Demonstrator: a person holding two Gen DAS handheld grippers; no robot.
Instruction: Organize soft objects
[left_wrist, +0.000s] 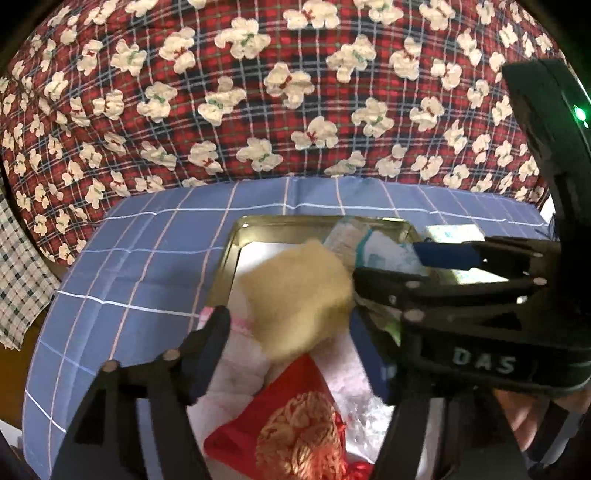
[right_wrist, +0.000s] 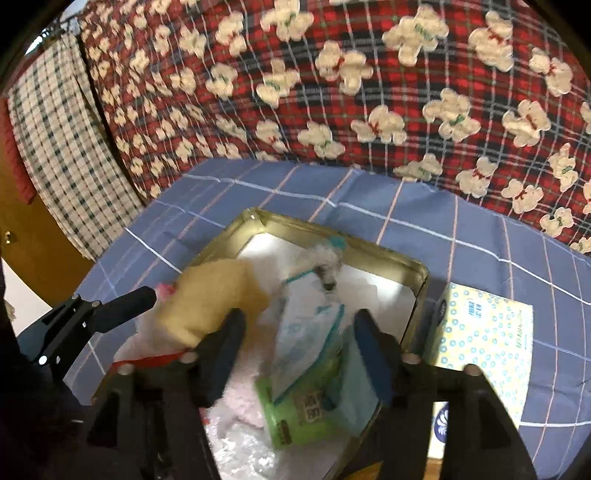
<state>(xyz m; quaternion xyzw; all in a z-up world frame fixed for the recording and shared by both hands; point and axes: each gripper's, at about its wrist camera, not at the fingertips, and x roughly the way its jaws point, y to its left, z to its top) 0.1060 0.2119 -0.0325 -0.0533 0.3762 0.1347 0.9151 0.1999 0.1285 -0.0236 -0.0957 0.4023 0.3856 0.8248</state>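
A gold tin box (left_wrist: 236, 236) (right_wrist: 417, 291) sits on a blue checked sheet and holds soft things. A tan plush piece (left_wrist: 295, 291) (right_wrist: 210, 299) lies over a white and pink cloth (left_wrist: 243, 347) (right_wrist: 243, 402). A red pouch with gold embroidery (left_wrist: 295, 424) lies at the near end. My left gripper (left_wrist: 295, 354) is open, its fingers on either side of the plush and cloth. My right gripper (right_wrist: 299, 343) (left_wrist: 399, 266) is open around white and teal tissue packs (right_wrist: 306, 332) above a green pack (right_wrist: 295, 413).
A yellow dotted tissue box (right_wrist: 487, 332) lies right of the tin on the sheet (left_wrist: 140, 266). A red plaid quilt with white bears (left_wrist: 258, 92) (right_wrist: 369, 92) rises behind. A checked cloth (right_wrist: 62, 140) hangs at the left by a wooden edge.
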